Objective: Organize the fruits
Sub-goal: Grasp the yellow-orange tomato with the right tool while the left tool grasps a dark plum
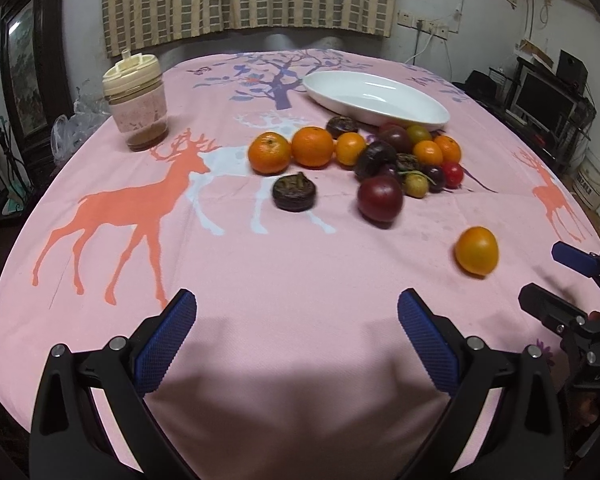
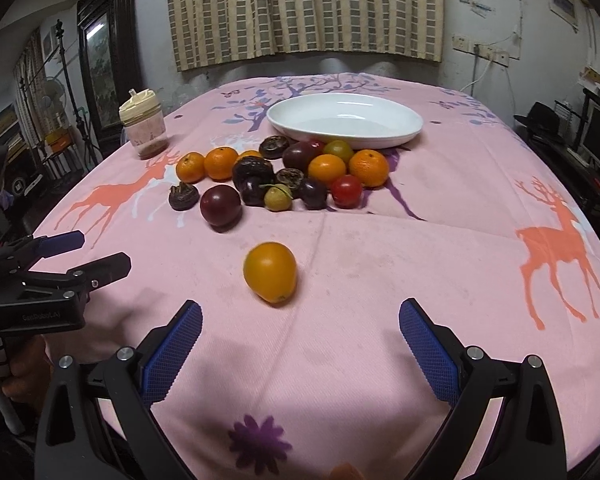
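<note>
Both claws are hanging open with nothing between them: the left claw [image 1: 297, 312] low in its frame, the right claw [image 2: 300, 320] just below a lone orange fruit [image 2: 270, 272] on the table [image 2: 420, 264].

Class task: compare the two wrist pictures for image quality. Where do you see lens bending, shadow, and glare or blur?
Left wrist view: the pink tablecloth bulges like a dome, corners go black, a soft shadow lies between the left hand-held gripper fingers. Right wrist view: same bending, the curtain bows, the white dish shows mild sheen, the lone orange fruit looks slightly soft.
</note>
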A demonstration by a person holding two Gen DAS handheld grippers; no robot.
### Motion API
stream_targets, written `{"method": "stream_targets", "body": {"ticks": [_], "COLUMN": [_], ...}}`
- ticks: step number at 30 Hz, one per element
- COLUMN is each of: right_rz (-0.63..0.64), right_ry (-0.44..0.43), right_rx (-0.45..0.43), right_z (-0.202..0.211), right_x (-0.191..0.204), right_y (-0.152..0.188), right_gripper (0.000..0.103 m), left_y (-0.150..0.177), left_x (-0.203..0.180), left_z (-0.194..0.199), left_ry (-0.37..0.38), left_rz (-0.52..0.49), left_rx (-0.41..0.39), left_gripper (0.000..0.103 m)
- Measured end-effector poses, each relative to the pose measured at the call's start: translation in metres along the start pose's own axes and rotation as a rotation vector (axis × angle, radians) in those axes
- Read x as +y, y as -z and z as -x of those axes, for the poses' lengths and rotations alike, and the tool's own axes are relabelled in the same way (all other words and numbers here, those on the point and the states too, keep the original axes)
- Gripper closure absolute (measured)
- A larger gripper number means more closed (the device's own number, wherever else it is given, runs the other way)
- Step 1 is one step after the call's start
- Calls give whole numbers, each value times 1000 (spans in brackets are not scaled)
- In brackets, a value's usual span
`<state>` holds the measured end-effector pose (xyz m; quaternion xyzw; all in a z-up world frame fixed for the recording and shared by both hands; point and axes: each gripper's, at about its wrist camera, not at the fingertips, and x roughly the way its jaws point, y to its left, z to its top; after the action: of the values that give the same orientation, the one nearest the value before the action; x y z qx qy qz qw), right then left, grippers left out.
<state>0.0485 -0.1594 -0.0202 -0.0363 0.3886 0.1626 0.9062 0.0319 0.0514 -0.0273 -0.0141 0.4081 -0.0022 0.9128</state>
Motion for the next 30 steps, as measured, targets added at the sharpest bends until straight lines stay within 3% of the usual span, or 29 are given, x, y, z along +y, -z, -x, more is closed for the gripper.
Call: {"method": "stream_targets", "body": {"ticks": [3, 8, 11, 13, 15, 16, 18, 21, 22, 26, 30], "right_rz": [10, 26, 39, 49, 61, 54, 25, -21, -28, -68, -100], "right_ry": [-24, -37, -66, -71, -67, -88, -117, -132, -129, -123, -127], "right_rx": [27, 89, 127, 139, 136, 135, 132, 108, 102, 87, 76], "right_z": [-14, -39, -50, -55, -55, -55, -54, -50, -49, -48, -49], "right_x": [4, 9, 12, 15, 15, 13, 6, -7, -10, -27, -39], "right_y": [-9, -19, -21, -22, -23, -25, -25, -28, -29, -30, -31], "right_gripper": [24, 28, 43, 46, 64, 67, 67, 67, 67, 66, 66], "left_y": [-3, -9, -14, -18, -22, -25, -31, -43, -48, -63, -72], "left_x": [11, 20, 18, 14, 8, 5, -4, -19, -25, -44, -53], "left_z": [-4, -10, -14, -16, -19, -20, -22, -27, -32, -50, -68], "left_ry": [0, 11, 32, 50, 72, 83, 119, 175, 191, 219, 225], "left_rz": [10, 6, -15, -32, -53, -62, -87, -131, -141, -162, -162], "left_rx": [-4, -6, -9, -11, -14, -14, -14, -7, -2, 30, 68], "left_gripper": [5, 5, 5, 5, 5, 5, 7, 23, 23, 35, 36]}}
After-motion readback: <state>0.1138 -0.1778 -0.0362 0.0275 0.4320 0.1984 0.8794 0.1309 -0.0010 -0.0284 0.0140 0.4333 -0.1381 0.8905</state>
